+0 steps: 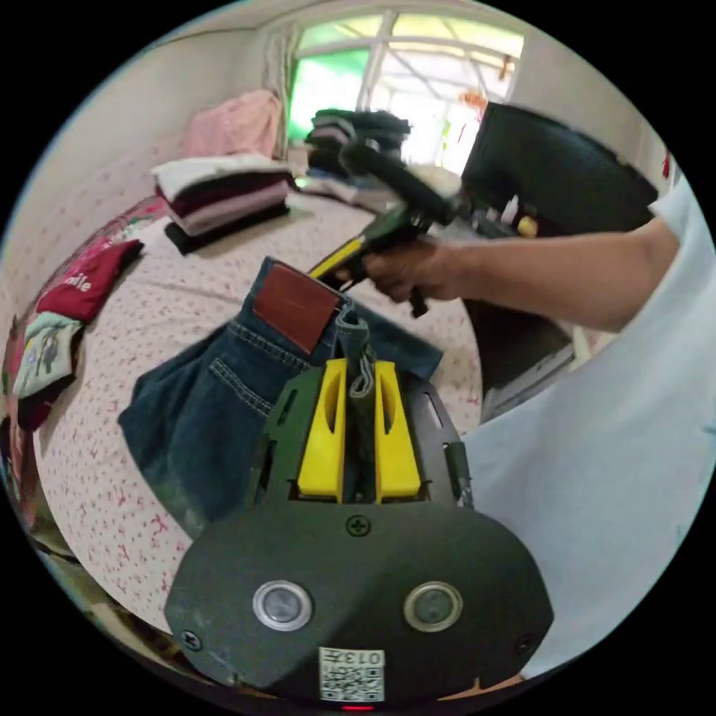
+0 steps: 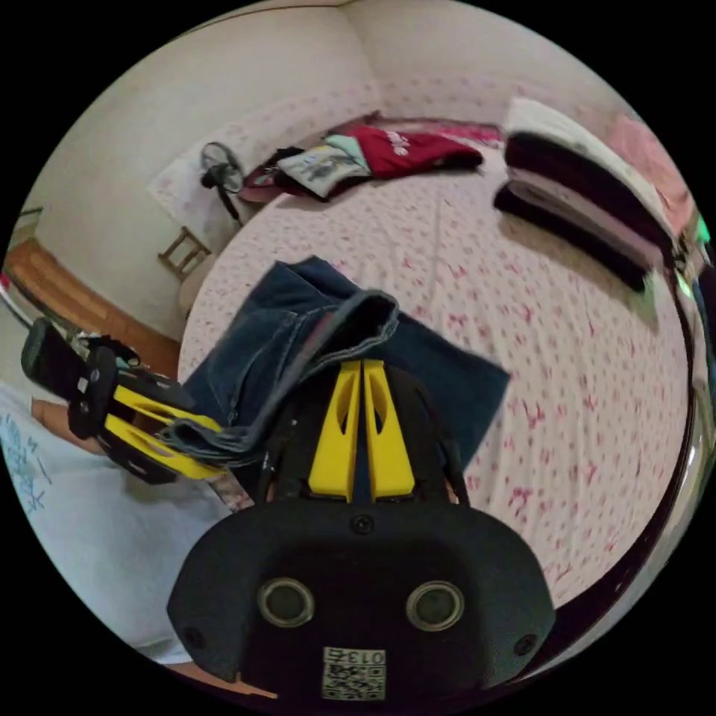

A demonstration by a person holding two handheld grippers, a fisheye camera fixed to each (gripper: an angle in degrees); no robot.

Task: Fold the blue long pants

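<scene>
Left gripper view | hand [image 1: 418, 272] outstretched | both tongs pinch pants [image 1: 209, 418]

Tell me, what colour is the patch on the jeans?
Reddish-brown patch, clearest in the left gripper view.

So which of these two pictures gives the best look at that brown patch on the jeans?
The left gripper view: the brown patch on the blue pants faces the camera, just beyond the left gripper. In the right gripper view the pants show folded denim and waistband; I can't make out the patch there.

both tongs [image 1: 359, 373] [image 2: 363, 373] clamped tight
</scene>
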